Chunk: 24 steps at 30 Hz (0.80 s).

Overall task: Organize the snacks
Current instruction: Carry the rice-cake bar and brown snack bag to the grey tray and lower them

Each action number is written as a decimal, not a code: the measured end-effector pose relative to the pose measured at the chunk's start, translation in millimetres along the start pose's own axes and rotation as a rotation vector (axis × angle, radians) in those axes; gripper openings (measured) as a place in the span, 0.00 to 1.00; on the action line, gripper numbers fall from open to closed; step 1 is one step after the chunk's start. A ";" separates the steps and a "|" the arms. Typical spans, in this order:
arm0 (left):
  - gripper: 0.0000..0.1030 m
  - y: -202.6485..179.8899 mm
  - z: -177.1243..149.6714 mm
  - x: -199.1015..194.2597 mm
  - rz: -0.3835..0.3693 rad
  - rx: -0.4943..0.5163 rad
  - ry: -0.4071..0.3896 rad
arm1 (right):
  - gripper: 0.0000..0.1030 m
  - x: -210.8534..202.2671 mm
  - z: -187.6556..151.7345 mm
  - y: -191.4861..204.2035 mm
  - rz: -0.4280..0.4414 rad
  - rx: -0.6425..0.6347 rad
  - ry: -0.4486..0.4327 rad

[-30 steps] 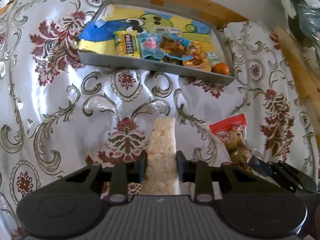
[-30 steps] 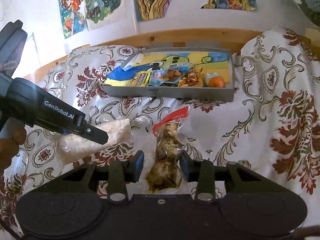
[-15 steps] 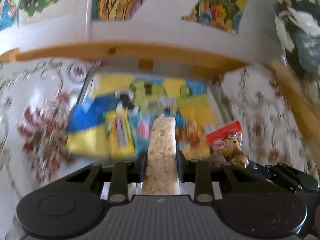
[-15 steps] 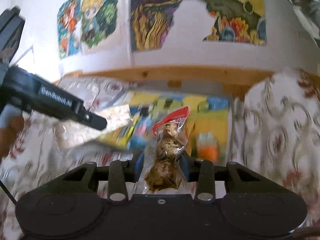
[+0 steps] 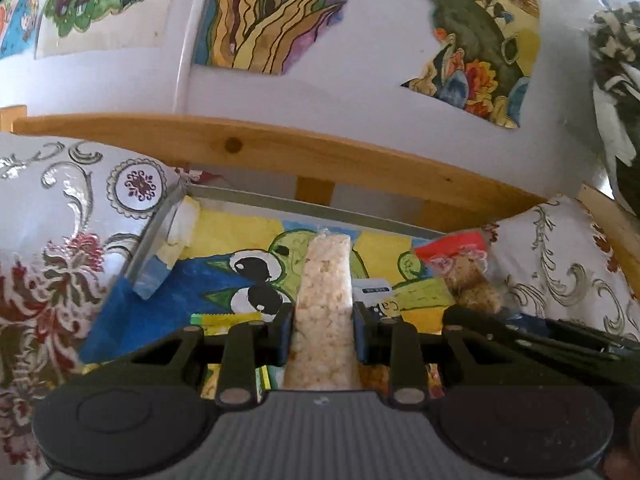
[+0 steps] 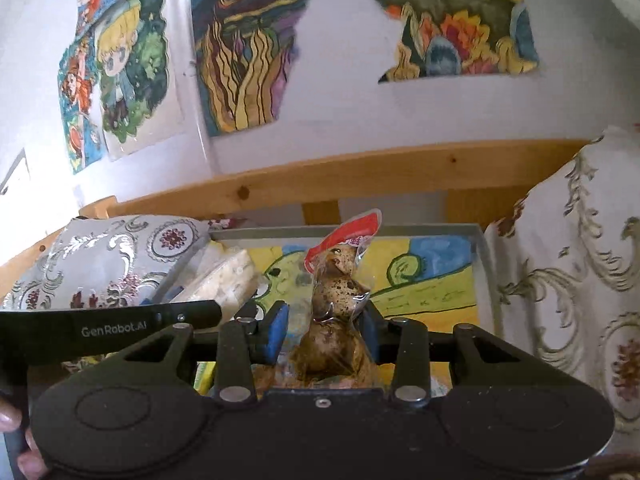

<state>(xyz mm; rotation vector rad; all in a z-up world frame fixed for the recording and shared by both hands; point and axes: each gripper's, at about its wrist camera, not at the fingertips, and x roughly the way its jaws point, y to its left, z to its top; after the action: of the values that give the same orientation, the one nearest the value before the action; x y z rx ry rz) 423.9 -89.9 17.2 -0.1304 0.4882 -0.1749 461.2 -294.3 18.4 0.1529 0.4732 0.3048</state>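
My left gripper [image 5: 322,330] is shut on a long clear pack of puffed rice cake [image 5: 326,300], held over the grey tray [image 5: 280,205] with its cartoon lining. My right gripper [image 6: 325,330] is shut on a clear bag of speckled eggs with a red top [image 6: 338,288], also above the tray [image 6: 483,268]. In the left wrist view the right gripper [image 5: 520,330] and its egg bag [image 5: 466,270] show at the right. In the right wrist view the left gripper [image 6: 120,328] and the rice cake pack [image 6: 224,280] show at the left.
A yellow packet [image 5: 226,318] and a small white box [image 5: 372,289] lie in the tray, partly hidden by the fingers. Floral cloth [image 5: 60,240] surrounds the tray. A wooden rail [image 5: 320,156] and a postered wall [image 6: 240,60] stand behind. A hand [image 6: 12,420] is at lower left.
Both grippers rose off the floral cloth and moved forward over the tray, each still holding its snack. The view has tilted up toward the wall.
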 end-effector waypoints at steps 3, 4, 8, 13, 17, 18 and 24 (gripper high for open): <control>0.32 4.0 -0.1 12.0 -0.012 -0.017 -0.004 | 0.40 12.8 -0.7 2.3 -0.002 -0.018 0.015; 0.32 5.2 -0.3 15.2 -0.014 -0.020 -0.004 | 0.40 16.7 -0.6 3.0 -0.003 -0.025 0.019; 0.32 9.9 -2.6 26.8 -0.036 -0.017 0.004 | 0.40 28.1 -0.1 3.6 -0.007 -0.034 0.036; 0.32 18.5 -7.0 39.1 -0.041 -0.044 0.028 | 0.40 38.8 -2.3 5.0 -0.015 -0.049 0.050; 0.32 24.6 -13.1 44.7 -0.042 -0.065 0.032 | 0.41 44.8 -7.5 3.0 -0.029 -0.041 0.064; 0.32 24.6 -13.3 44.8 -0.043 -0.061 0.030 | 0.41 45.7 -8.9 2.7 -0.031 -0.038 0.066; 0.33 24.3 -14.4 45.8 -0.040 -0.056 0.029 | 0.44 50.4 -14.3 2.6 -0.048 -0.041 0.074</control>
<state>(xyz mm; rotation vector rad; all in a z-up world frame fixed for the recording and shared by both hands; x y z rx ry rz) 460.2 -76.4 -20.3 -0.1925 0.5199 -0.2030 496.4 -274.4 -14.9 0.0904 0.5426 0.2731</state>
